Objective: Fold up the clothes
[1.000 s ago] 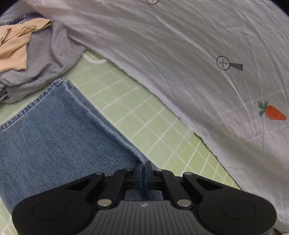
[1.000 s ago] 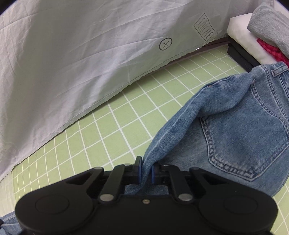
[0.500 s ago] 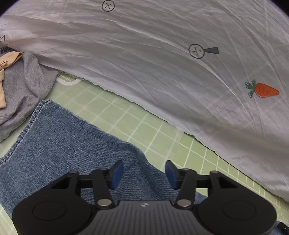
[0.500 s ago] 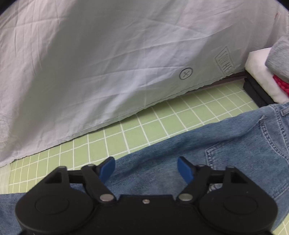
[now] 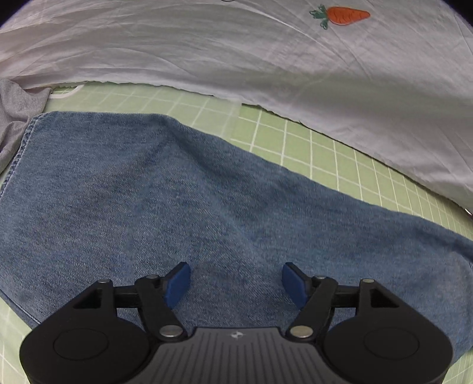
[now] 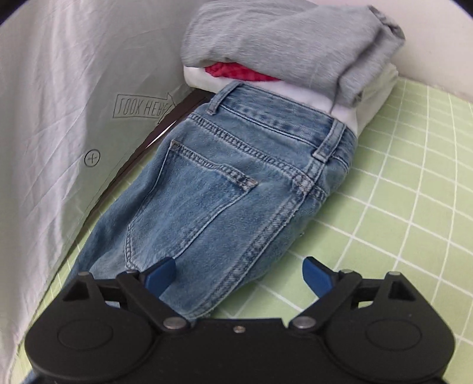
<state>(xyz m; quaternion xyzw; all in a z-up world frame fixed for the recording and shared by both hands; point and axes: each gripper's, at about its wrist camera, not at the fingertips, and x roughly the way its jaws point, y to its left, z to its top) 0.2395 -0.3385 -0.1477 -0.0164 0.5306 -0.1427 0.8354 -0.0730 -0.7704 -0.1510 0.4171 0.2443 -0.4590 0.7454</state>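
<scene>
Left gripper (image 5: 235, 280): jaws wide apart, holding nothing, poised above the leg of the jeans (image 5: 183, 206), which lies flat on the green grid mat (image 5: 340, 153) directly ahead of and beneath the blue pads (image 5: 177, 283). Beyond the leg, a white sheet (image 5: 266, 59) with a carrot print (image 5: 343, 15); far left, grey cloth (image 5: 14, 118).

Right gripper (image 6: 241, 276): jaws likewise spread and empty, over the seat end of the jeans (image 6: 224, 192). The back pocket faces up just ahead of its left pad (image 6: 161, 276); the waistband abuts a stack (image 6: 295, 50) of folded grey, red and white clothes further ahead.
</scene>
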